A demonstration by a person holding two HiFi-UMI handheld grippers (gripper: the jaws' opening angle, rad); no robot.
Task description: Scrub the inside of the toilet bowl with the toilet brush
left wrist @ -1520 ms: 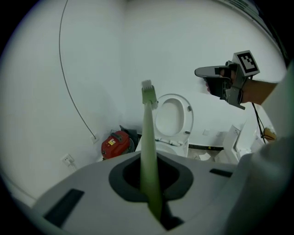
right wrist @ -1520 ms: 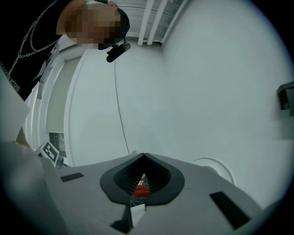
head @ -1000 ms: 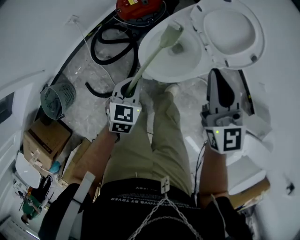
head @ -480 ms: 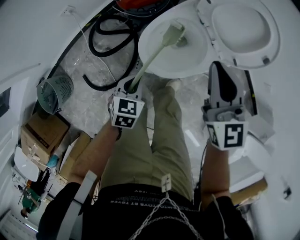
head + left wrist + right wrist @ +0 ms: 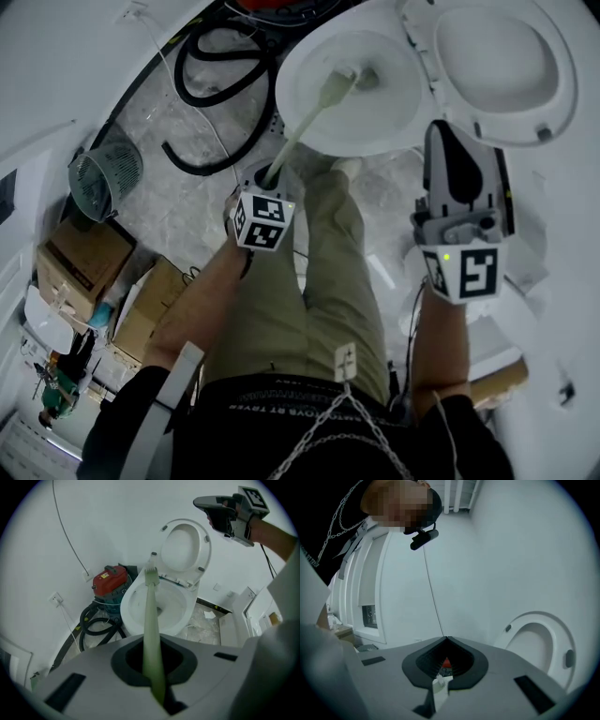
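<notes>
The white toilet bowl [image 5: 384, 122] stands open with its lid [image 5: 506, 66] raised. A pale green toilet brush [image 5: 309, 117] reaches from my left gripper [image 5: 265, 178] down into the bowl, its head [image 5: 339, 84] near the drain. In the left gripper view the handle [image 5: 151, 616] runs out between the jaws of the left gripper [image 5: 152, 644], which is shut on it, toward the bowl [image 5: 136, 611]. My right gripper [image 5: 441, 136] hangs shut and empty to the right of the bowl, below the lid. In its own view the right gripper [image 5: 446, 639] points at the wall, with the lid [image 5: 539, 644] at the right.
A red vacuum cleaner [image 5: 110, 581] with a black hose [image 5: 220, 70] sits left of the toilet. A wire basket [image 5: 94, 173] and cardboard boxes [image 5: 80, 262] stand further left. The person's trousered legs [image 5: 309, 281] are right in front of the bowl.
The brush head has slid from the bowl's far wall toward its middle. The left gripper has shifted slightly with it. The right gripper stays shut in much the same place.
</notes>
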